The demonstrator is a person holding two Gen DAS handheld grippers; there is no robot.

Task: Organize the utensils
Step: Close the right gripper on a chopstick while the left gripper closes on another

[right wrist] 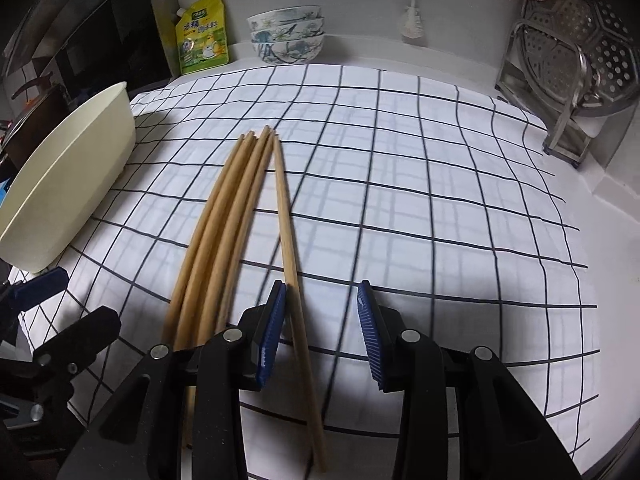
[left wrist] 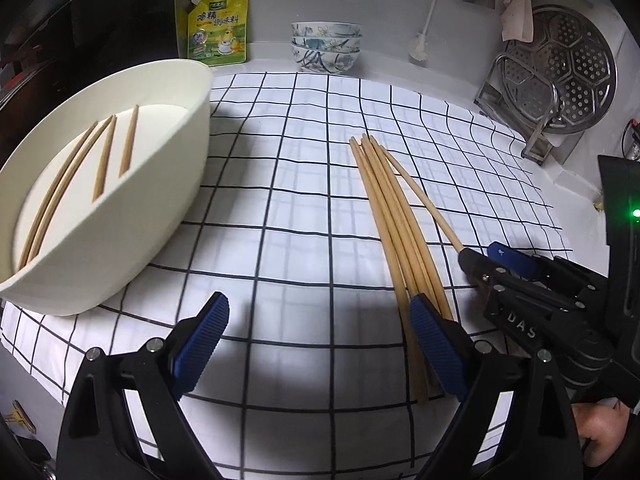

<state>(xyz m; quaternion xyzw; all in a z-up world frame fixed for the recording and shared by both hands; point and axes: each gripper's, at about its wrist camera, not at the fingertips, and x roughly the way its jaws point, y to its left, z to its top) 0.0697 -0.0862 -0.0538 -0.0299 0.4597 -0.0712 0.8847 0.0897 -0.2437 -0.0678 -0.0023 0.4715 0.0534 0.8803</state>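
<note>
Several wooden chopsticks (left wrist: 394, 216) lie in a bundle on the checked cloth (left wrist: 312, 152); they also show in the right wrist view (right wrist: 224, 216). A cream oval tub (left wrist: 132, 216) at the left holds several chopsticks (left wrist: 68, 188). My left gripper (left wrist: 320, 340) is open and empty above the cloth, its right finger beside the bundle's near ends. My right gripper (right wrist: 322, 312) is open, straddling two chopsticks (right wrist: 290, 264) that lie slightly apart from the bundle; its left pad (right wrist: 274, 328) touches them. The right gripper shows in the left wrist view (left wrist: 492, 262).
A stack of patterned bowls (left wrist: 326, 46) and a yellow seasoning pouch (left wrist: 218, 28) stand at the back wall. A metal steamer rack on a stand (left wrist: 560, 72) is at the back right. The tub also shows in the right wrist view (right wrist: 72, 184).
</note>
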